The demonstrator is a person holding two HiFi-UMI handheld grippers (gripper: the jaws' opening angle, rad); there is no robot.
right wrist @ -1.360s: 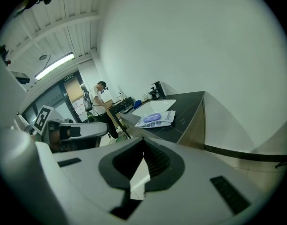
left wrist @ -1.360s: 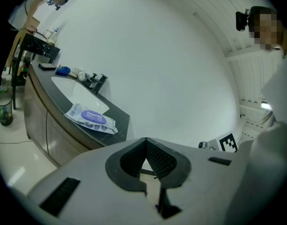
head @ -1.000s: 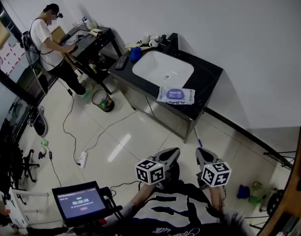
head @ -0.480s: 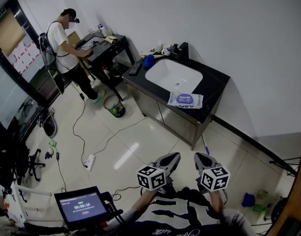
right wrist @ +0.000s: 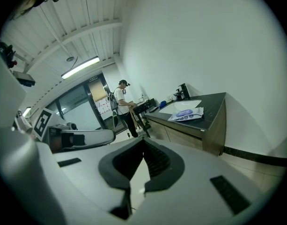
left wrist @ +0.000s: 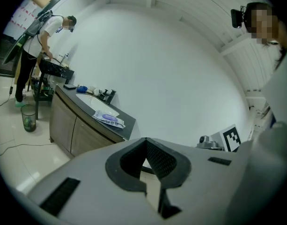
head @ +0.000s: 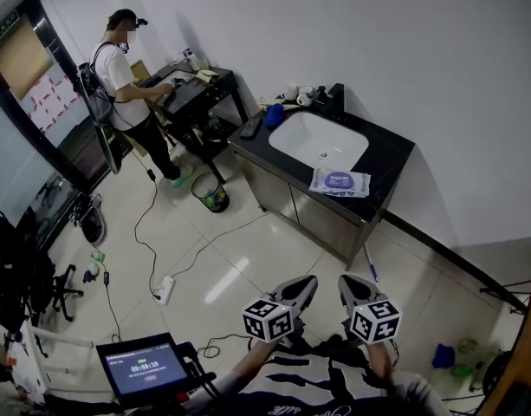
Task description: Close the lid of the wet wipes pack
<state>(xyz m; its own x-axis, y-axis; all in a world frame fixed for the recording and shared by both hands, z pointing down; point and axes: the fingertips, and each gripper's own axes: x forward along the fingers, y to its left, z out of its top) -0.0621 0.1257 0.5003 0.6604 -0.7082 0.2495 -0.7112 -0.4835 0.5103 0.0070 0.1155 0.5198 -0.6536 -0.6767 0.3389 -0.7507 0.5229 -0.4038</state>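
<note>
The wet wipes pack [head: 340, 181] lies flat on the black counter [head: 388, 156], to the right of the white sink [head: 319, 140]. It is white with a purple oval on top; at this distance I cannot tell how its lid stands. The pack also shows small in the left gripper view [left wrist: 109, 119] and the right gripper view [right wrist: 185, 113]. Both grippers are held low near my body, far from the counter across the floor. The left gripper [head: 301, 286] and right gripper [head: 352, 286] sit side by side. Each has its jaws closed tip to tip [left wrist: 146, 139] [right wrist: 143, 139] with nothing between them.
A person [head: 126, 68] works at a desk [head: 196, 89] left of the counter. A bin [head: 213, 196] stands on the tiled floor, with cables and a power strip [head: 165, 289] nearer me. A blue object [head: 274, 115], a remote [head: 250, 128] and cups sit by the sink.
My view has shifted, so the counter and pack now sit further right and lower in the frame. Both grippers stay low, close together and shut.
</note>
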